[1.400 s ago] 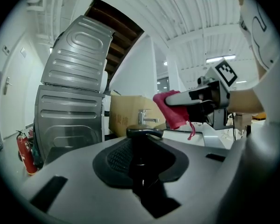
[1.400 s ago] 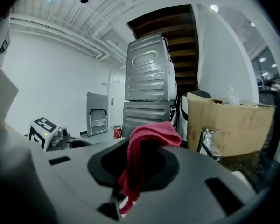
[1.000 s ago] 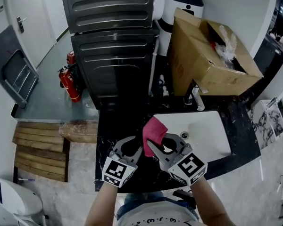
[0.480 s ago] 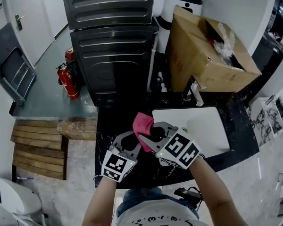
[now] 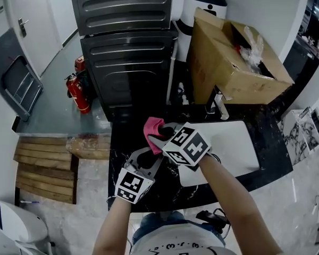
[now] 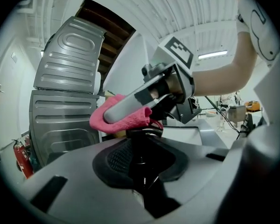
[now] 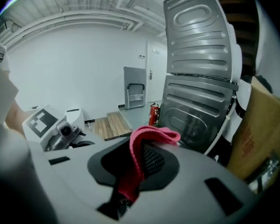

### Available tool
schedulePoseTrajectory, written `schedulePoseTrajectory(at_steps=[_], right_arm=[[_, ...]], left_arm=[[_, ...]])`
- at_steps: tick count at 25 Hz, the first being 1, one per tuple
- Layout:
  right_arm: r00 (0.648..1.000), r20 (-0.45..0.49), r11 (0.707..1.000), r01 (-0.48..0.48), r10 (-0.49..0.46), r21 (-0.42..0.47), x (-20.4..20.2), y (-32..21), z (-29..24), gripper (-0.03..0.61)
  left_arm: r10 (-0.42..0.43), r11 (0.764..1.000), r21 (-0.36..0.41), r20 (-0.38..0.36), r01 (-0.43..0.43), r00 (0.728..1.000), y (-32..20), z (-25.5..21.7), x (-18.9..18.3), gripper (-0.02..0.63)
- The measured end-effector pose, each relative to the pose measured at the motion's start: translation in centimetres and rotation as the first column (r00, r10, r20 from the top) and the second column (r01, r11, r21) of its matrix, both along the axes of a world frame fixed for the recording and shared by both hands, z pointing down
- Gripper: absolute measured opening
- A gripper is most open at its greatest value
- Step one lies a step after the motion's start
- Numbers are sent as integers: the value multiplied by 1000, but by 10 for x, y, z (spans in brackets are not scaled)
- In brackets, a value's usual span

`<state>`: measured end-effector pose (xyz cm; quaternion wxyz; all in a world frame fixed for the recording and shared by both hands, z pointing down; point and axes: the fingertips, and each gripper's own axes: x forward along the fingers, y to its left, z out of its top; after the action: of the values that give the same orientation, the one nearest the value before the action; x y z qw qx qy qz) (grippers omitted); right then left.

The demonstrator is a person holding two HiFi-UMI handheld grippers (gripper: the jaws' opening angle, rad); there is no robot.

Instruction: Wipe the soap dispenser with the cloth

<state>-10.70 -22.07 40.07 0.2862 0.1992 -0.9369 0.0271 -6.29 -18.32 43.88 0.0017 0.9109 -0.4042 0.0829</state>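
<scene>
My left gripper (image 5: 144,159) is shut on the neck of a black soap dispenser (image 6: 141,149), holding it upright over the dark counter. Its pump head (image 6: 147,132) shows just above the jaws in the left gripper view. A pink cloth (image 5: 152,126) is pinched in my right gripper (image 5: 158,136), which reaches across from the right, above the left one. In the left gripper view the cloth (image 6: 117,119) hangs at the pump head, touching or nearly touching its top. The right gripper view shows the cloth (image 7: 141,157) folded between its pads, with the left gripper (image 7: 60,130) at lower left.
A white sink (image 5: 231,150) with a faucet (image 5: 219,108) lies to the right in the black marble counter (image 5: 125,142). Behind stand a cardboard box (image 5: 231,62) and a tall black machine (image 5: 127,52). A fire extinguisher (image 5: 77,94) and wooden pallets (image 5: 45,169) are on the floor at left.
My right gripper has swung left and away from me with the pink cloth, from beside the left gripper to above it. The left gripper has kept still.
</scene>
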Motion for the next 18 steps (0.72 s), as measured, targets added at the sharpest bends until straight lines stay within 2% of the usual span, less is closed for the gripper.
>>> schedulePoseTrajectory(at_steps=[2, 5, 8, 11, 14, 18], right_arm=[[999, 29, 998, -22, 21, 55, 5, -2, -9, 54], [975, 164, 978, -169, 148, 122, 28, -9, -35, 54], [913, 313, 943, -311, 263, 116, 60, -4, -59, 54], [838, 411, 905, -420, 359, 67, 94, 7, -67, 54], [781, 428, 862, -507, 455, 7, 124, 15, -56, 54], [778, 378, 841, -541, 502, -4, 144, 25, -39, 54]], left_arm=[[6, 1000, 2, 7, -6, 1000, 0, 0, 0, 91], [16, 1000, -4, 1, -16, 1000, 0, -1, 0, 91], [13, 1000, -10, -17, -14, 1000, 0, -1, -2, 91], [7, 1000, -20, -30, -8, 1000, 0, 0, -3, 91], [10, 999, -37, -58, -12, 998, -1, -1, -3, 91], [34, 997, -68, -155, -45, 987, 1, -1, -6, 94]])
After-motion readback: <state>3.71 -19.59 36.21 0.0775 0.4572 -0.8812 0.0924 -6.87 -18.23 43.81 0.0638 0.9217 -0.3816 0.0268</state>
